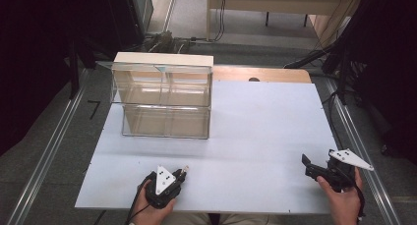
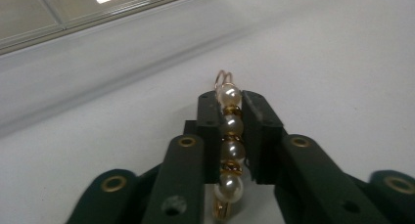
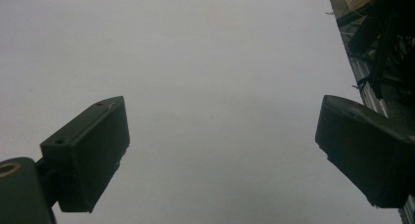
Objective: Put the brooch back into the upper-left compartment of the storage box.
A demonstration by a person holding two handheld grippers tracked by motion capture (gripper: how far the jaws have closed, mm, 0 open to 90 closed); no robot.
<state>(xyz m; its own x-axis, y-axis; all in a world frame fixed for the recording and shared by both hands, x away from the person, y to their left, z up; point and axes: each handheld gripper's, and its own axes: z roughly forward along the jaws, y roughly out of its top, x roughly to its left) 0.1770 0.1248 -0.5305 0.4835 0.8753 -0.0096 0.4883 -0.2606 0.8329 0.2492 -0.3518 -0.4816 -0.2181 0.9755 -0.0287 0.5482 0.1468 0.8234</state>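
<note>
Left gripper point(image 2: 230, 136) low, fingers clamped on pearl clip point(image 2: 229, 145); right gripper point(image 3: 220, 155) fingers wide apart.

Each black tool point(image 1: 183, 172) carries a grey three-cornered plate point(image 1: 163, 179), brass-ringed screw holes point(image 2: 187, 142), and a black trailing cable point(image 1: 134, 208).

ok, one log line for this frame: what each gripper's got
left gripper: shut on pearl hair clip | right gripper: open, holds nothing | clear organizer box: on table, apart from both
</note>
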